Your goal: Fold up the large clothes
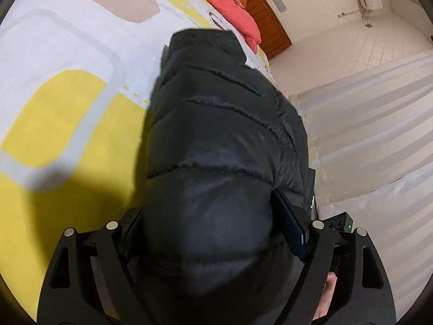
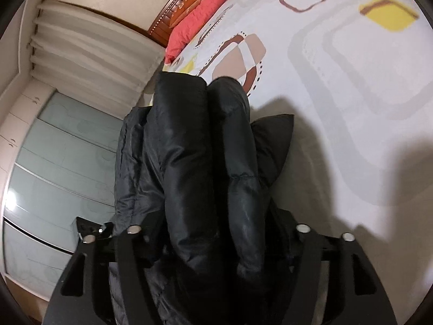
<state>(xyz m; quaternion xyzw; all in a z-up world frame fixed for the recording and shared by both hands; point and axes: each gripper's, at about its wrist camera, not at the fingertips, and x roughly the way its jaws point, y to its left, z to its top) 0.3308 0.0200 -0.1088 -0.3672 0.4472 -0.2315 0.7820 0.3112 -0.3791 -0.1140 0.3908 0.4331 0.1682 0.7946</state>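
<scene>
You've got the black puffer jacket [image 1: 216, 140] bunched thick between both wide-spread tools, left tool [image 1: 216, 233] and right tool [image 2: 216, 233], lifted over the bed [image 1: 67, 113] toward 12 o'clock, so folding's maybe half done.

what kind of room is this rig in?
Almost certainly a home bedroom. A bed with a white sheet printed in yellow and brown shapes, a carved wooden headboard with a coral-red quilted pillow against it, and pale pleated curtains beside glass-fronted wardrobe doors.
</scene>
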